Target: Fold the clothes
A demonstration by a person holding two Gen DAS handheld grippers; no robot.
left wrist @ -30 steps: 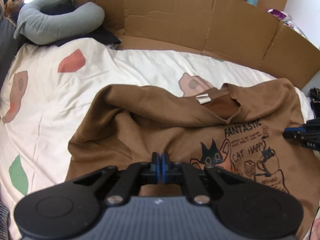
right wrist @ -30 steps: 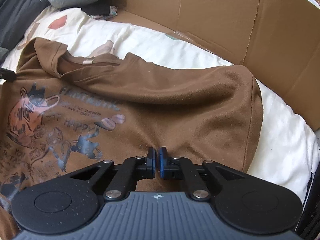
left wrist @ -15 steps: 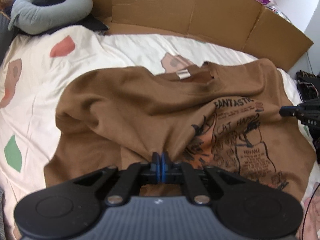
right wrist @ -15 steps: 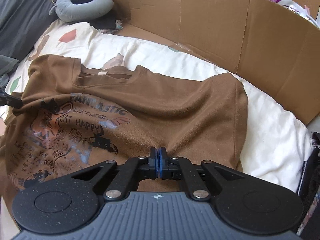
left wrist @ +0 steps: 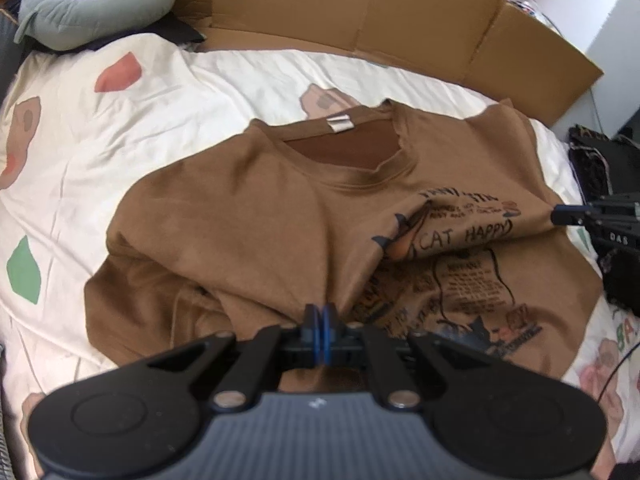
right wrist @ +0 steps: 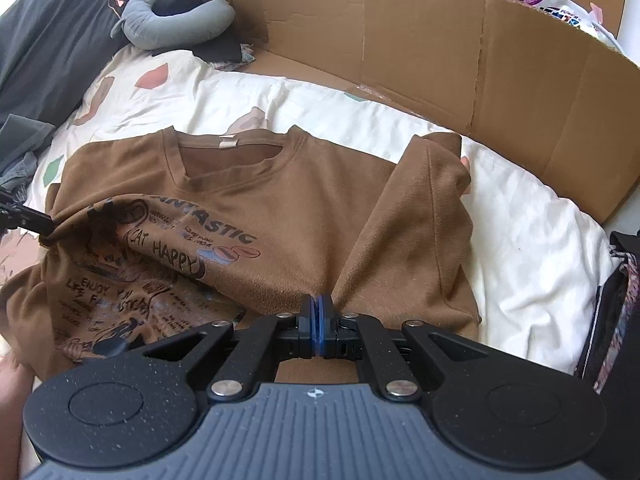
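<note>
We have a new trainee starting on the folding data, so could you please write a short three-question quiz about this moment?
1. True or false: both the left gripper and the right gripper are shut on the brown printed T-shirt.
2. What stands along the far edge of the cream patterned bedsheet?
A. a wooden headboard
B. a brown cardboard wall
C. a glass window
3. Fill in: the grey curved neck pillow lies at the far ____ corner in the left wrist view.

Key: 1 true; 2 B; 3 left.
</note>
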